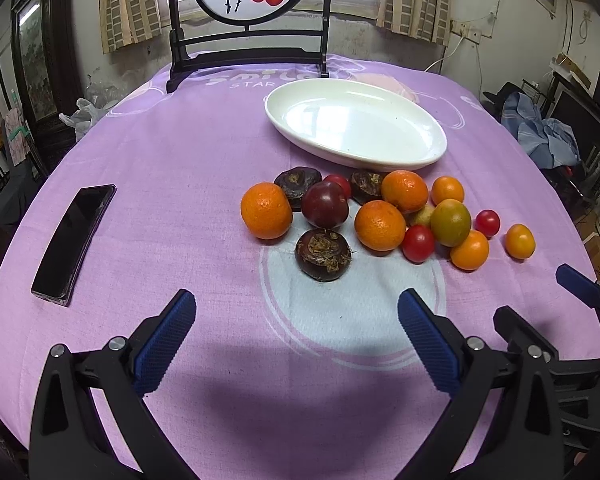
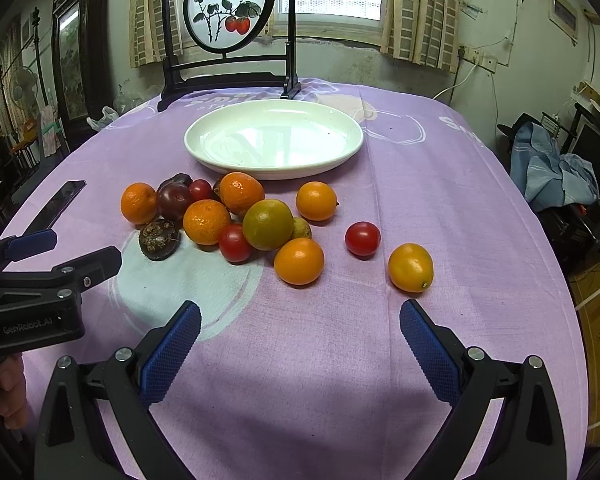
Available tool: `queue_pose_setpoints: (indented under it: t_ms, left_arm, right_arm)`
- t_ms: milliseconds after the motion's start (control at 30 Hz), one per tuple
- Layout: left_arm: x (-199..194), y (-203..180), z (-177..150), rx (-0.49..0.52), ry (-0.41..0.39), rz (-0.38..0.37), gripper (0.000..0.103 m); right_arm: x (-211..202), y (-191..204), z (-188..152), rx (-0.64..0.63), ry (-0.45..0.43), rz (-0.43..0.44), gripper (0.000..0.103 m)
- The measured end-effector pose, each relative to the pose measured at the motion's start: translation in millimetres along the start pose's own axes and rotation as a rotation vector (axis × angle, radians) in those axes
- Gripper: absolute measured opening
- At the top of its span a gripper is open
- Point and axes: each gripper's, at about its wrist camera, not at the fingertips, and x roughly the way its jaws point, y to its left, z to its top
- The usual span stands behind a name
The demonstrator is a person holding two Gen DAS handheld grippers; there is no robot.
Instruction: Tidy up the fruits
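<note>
A pile of fruit lies on the purple tablecloth in front of an empty white oval plate (image 1: 356, 124) (image 2: 274, 138). It holds several oranges (image 1: 266, 211) (image 2: 206, 222), kumquats (image 2: 410, 267), cherry tomatoes (image 2: 362, 238), a dark plum (image 1: 325, 204), a greenish citrus (image 2: 268, 224) and dark water chestnuts (image 1: 323, 254) (image 2: 159, 239). My left gripper (image 1: 296, 320) is open and empty, just short of the nearest chestnut. My right gripper (image 2: 300, 324) is open and empty, short of the kumquats. Each gripper shows at the edge of the other's view.
A black phone (image 1: 74, 242) lies on the cloth at the left. A dark wooden stand with a round painted persimmon panel (image 2: 228, 12) stands at the table's far edge behind the plate. Clutter and blue cloth (image 2: 552, 168) sit off the table to the right.
</note>
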Motion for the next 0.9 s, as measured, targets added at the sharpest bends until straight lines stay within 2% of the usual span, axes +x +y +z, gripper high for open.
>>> queue_pose_setpoints:
  t_ms: [900]
  left_arm:
    - [7.0,3.7,-5.1,0.010,0.017,-0.006,0.099]
  right_arm:
    - [4.9,-1.3,-7.7,-0.002,0.024,-0.012,0.100]
